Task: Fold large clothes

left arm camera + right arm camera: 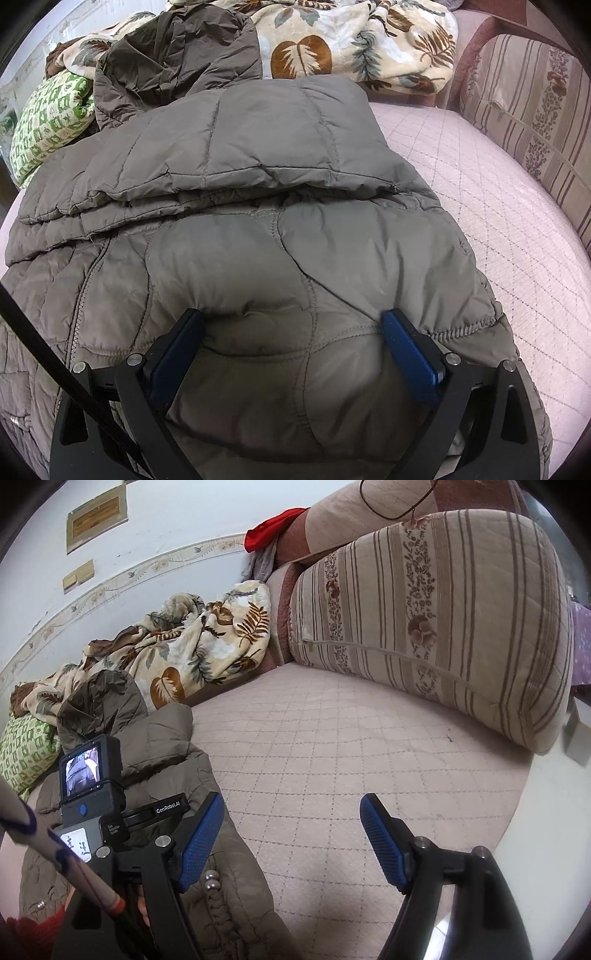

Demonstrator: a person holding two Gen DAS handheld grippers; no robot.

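A partly folded brown quilted jacket (258,229) lies on the sofa seat (480,206), the left tool (291,321) spread wide over its near hem and the right tool (291,805) spread, empty, alongside; a shallow bite could let the puffy layers slip and unfold.

A pink quilted sofa seat (480,206) carries the brown padded jacket (258,240), a leaf-print blanket (332,40) and a green cushion (48,118).
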